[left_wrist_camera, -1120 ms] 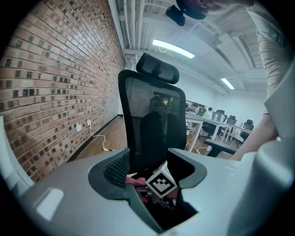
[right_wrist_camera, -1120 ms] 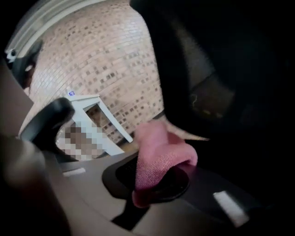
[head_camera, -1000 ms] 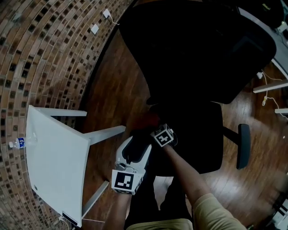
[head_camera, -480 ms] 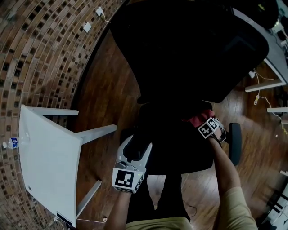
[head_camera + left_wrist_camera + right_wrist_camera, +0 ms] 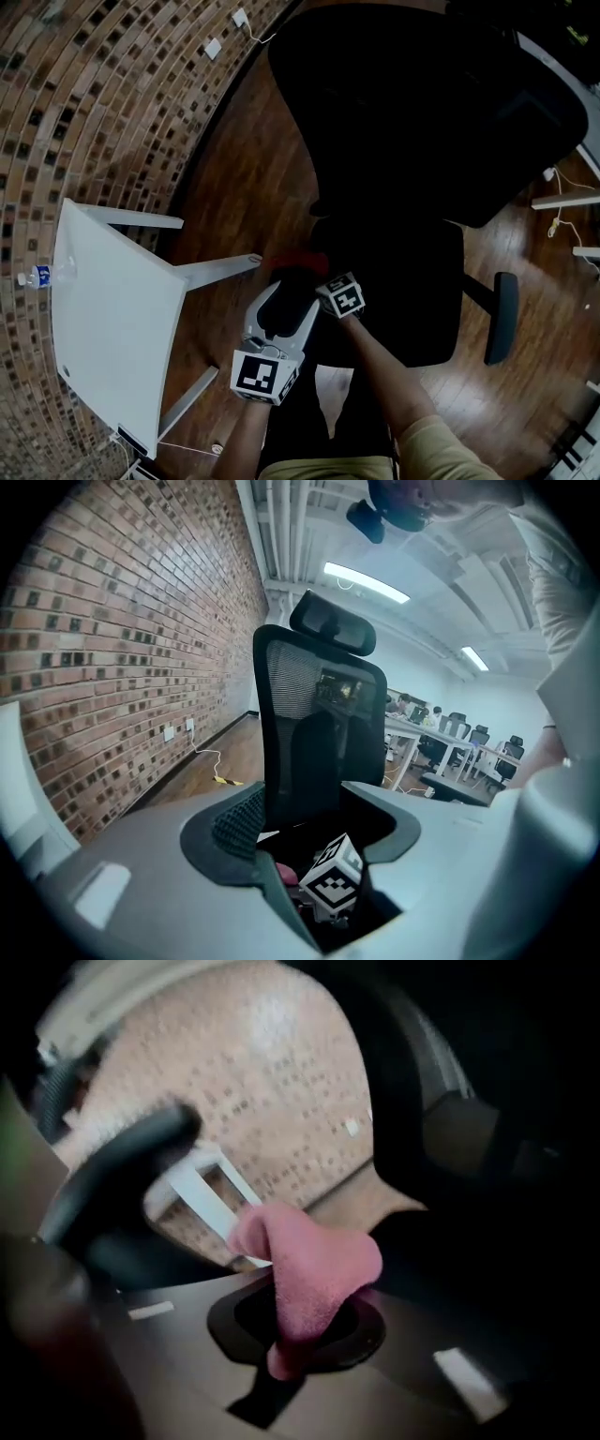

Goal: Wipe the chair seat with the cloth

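Wiping the seat edge with the cloth

Our right gripper (image 5: pixel 307 274) had its jaws closed on the pink cloth (image 5: pixel 311 1277) at the left edge of the seat (image 5: pixel 412 281); the left gripper (image 5: pixel 286 302) jaws stood apart, empty. Soft, light and floppy, we judged: best pinched at a bunched fold.

Open-plan office, this one: a mesh-backed swivel chair (image 5: pixel 319 733) up front, rows of desks (image 5: pixel 427 729) behind it, strip lights (image 5: pixel 366 581) overhead, brick wall (image 5: pixel 122 639) alongside.

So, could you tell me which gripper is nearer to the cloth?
Right. The right gripper is shut on the cloth; the left gripper hovers open just behind it.
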